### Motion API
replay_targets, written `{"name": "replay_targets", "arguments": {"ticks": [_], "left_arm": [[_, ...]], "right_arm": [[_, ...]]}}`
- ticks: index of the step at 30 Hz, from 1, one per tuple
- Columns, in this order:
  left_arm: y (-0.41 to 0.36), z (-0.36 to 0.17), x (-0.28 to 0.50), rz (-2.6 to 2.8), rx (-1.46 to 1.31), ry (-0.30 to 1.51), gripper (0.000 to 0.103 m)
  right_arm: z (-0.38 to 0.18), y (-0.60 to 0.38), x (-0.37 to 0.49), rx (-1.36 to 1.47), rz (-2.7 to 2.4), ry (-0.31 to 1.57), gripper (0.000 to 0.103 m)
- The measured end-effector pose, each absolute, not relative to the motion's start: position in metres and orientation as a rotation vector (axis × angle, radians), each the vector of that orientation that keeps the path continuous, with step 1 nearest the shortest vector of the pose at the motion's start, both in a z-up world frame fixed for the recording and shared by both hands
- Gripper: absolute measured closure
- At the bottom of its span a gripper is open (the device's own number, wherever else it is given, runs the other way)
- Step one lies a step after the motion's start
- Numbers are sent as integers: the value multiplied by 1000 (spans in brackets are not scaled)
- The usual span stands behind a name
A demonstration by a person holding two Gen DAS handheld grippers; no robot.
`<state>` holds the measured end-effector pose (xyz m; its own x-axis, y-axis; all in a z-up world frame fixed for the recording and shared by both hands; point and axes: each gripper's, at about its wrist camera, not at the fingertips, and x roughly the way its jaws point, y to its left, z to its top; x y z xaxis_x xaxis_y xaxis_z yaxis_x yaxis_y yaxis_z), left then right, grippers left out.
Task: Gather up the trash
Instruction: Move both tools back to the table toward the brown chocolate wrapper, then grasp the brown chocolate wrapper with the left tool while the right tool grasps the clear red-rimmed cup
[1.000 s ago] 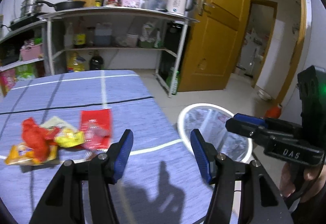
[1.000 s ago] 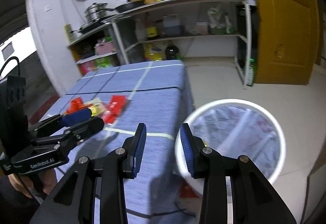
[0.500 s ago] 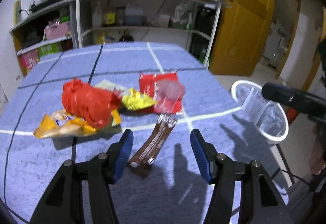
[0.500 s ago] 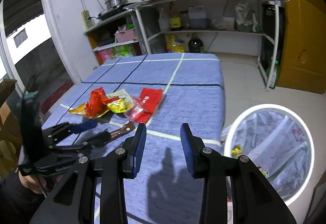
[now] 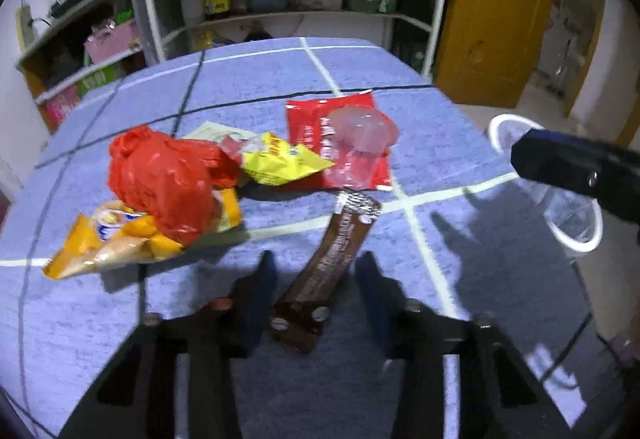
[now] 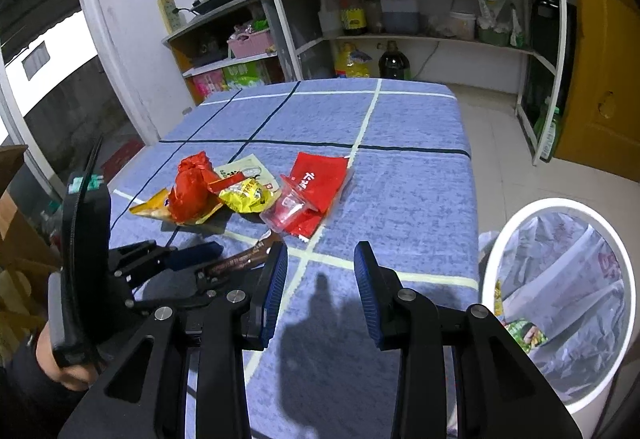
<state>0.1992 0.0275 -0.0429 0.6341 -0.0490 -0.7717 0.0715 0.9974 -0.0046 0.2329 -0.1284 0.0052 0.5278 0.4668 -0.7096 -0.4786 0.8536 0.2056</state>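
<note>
left wrist view blurred: left gripper (image 5: 316, 279) jaws just closing around brown wrapper (image 5: 334, 255), pad contact unclear. right gripper (image 6: 321, 289) open, empty, bin (image 6: 560, 303) cut off right.

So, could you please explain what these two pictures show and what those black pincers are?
A person holds a two-finger gripper in each hand, and each carries a camera looking along its fingers. One picture comes from the left gripper, the other from the right gripper. On the blue-clothed table lie a red plastic bag, an orange snack bag, a yellow packet, a red sachet, a clear cup and a brown wrapper. The left jaws have just been closing around the wrapper but do not seem to press it yet. The right gripper is open and empty. A white-rimmed bin stands beside the table.
</note>
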Motion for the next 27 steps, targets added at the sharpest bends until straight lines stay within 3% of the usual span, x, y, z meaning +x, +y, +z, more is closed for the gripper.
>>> {"name": "replay_targets", "arguments": {"ticks": [2,5,18,27], "left_arm": [[32,-42,198,-59,16,879,82],[41,-39,195,-72,-26,869,85],[78,-3,162,-89,-161,688,86],[96,0,156,-62,-203,669,86]], "right_arm": [[3,-122,237,-16,563,855,67],[-4,-113,245,-8,558,883,67],[-25,-75,282,61,528,990,67],[-40,-54,308,117,472,1044,67]]}}
